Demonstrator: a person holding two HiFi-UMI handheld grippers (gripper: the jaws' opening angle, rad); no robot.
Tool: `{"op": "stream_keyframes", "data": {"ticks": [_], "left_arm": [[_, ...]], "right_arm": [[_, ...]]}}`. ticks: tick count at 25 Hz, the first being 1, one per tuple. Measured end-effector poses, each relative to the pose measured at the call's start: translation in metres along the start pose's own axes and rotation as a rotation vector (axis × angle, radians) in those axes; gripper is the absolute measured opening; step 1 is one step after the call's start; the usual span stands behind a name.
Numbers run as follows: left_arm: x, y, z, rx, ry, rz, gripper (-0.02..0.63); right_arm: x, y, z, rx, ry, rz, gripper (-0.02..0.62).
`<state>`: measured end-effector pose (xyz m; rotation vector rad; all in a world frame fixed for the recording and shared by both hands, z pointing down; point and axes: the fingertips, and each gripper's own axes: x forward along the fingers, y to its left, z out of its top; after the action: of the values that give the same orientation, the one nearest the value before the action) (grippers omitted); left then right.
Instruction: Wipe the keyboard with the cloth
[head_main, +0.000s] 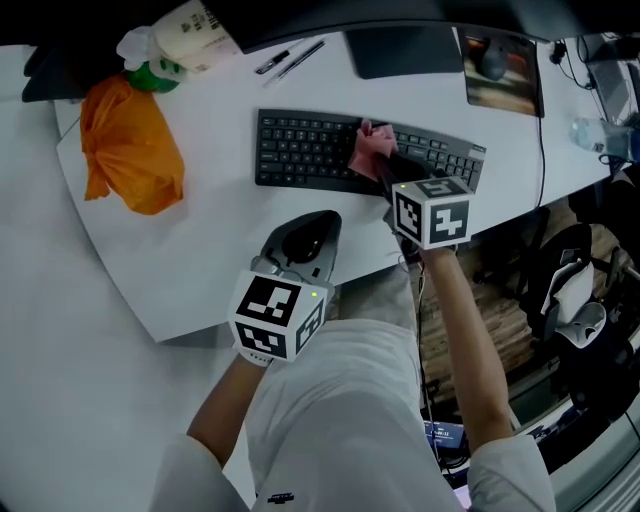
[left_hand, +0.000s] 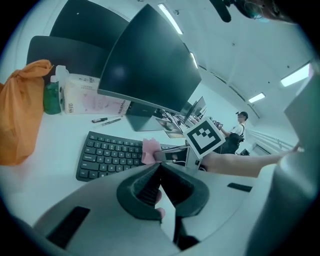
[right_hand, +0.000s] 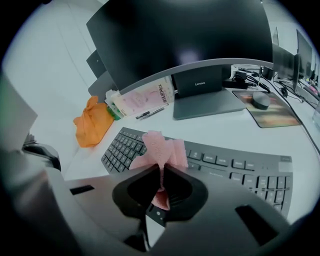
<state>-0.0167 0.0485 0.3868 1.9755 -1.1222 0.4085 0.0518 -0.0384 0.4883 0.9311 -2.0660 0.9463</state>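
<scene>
Right hand-held gripper (right_hand: 162, 172) is clenched on a crumpled pink cloth (right_hand: 161, 146), soft and pleated where the jaws pinch it. The cloth sits on the keys near the middle of the dark grey, gently curved plastic keyboard (head_main: 300, 150), upper centre of the head view, on a smooth white table (head_main: 200, 250) with a rounded edge. Left hand-held gripper (head_main: 300, 240), centre frame, has its jaws closed together on nothing, near the table's front edge and apart from the keyboard.

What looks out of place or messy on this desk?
Nothing looks spilled or damaged. Only the orange bag lies crumpled at the left end of the desk; the keyboard sits flat under the cloth.
</scene>
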Motion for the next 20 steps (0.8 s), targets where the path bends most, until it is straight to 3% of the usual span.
{"op": "stream_keyframes", "data": {"ticks": [20], "left_arm": [[0.048,-0.053,0.0,0.08,0.073,-0.089,0.018]], "right_arm": [[-0.039,-0.068,-0.023,0.055,-0.025,-0.064,0.028]]}}
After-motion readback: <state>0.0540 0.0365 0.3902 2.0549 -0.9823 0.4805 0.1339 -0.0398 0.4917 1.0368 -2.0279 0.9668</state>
